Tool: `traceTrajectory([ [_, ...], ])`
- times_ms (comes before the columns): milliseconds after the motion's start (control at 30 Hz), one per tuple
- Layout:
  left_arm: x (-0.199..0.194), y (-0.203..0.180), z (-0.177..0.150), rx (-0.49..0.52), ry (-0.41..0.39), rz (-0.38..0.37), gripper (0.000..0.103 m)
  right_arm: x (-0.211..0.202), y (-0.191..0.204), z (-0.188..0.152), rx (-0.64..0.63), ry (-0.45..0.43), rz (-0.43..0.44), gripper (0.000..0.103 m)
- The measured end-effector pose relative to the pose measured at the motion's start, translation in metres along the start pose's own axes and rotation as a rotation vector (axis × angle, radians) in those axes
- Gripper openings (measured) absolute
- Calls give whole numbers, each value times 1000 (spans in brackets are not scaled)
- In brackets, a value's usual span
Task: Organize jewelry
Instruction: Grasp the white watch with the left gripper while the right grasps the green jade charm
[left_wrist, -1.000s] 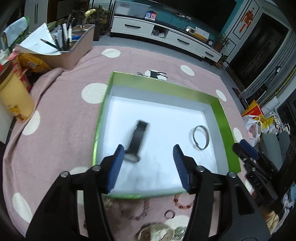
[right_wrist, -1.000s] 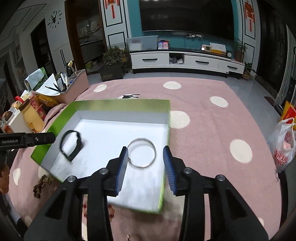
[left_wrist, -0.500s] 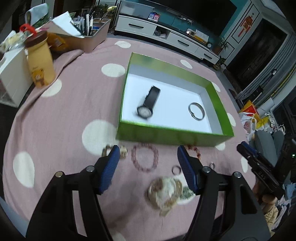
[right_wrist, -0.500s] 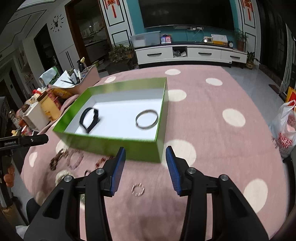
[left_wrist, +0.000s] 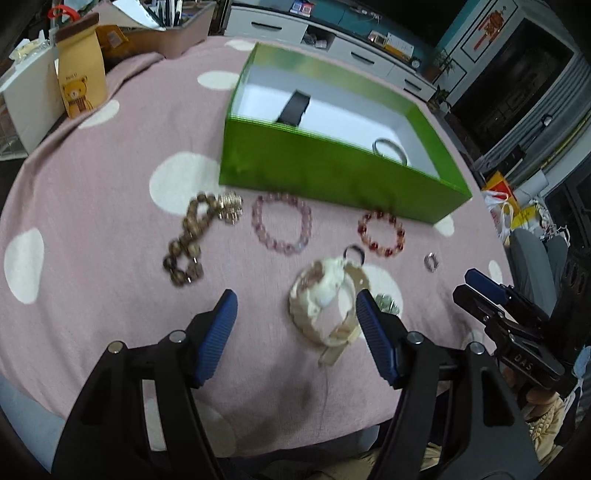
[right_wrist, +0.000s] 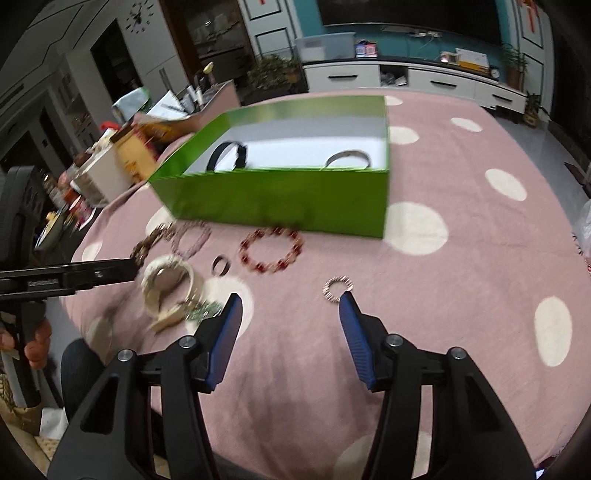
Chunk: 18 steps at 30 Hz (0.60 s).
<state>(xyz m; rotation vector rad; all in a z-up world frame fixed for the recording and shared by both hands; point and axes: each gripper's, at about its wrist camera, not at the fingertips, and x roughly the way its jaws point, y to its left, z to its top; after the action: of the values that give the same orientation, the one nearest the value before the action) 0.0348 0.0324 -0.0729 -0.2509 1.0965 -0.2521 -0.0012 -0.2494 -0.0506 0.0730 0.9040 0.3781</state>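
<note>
Green box (left_wrist: 332, 177) front wall hides black watch (left_wrist: 293, 109) face.

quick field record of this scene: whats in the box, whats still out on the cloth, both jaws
in box: black watch; silver bangle
box: green box on pink dotted cloth
still out: brown bead bracelet; pink bead bracelet; red bead bracelet; cream watch; small sparkly ring
left gripper: jaws open, empty, just been opening
right gripper: jaws open, empty, just been opening

Home living room ahead of me: large dark TV (right_wrist: 406, 11) on teal wall, low white TV cabinet (right_wrist: 413, 79) with drawers, wall clock (right_wrist: 137, 11), potted plant (right_wrist: 273, 72), pink polka-dot cloth (right_wrist: 461, 206) on counter.
</note>
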Motion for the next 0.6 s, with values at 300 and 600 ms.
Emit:
traceTrajectory([
  [300,16,-8,-10,25,28,15,68,15,20,-15,-59,48,60,55],
  [600,30,-13,-7,52,19,55,28,29,39,-20,-133,68,91,55],
])
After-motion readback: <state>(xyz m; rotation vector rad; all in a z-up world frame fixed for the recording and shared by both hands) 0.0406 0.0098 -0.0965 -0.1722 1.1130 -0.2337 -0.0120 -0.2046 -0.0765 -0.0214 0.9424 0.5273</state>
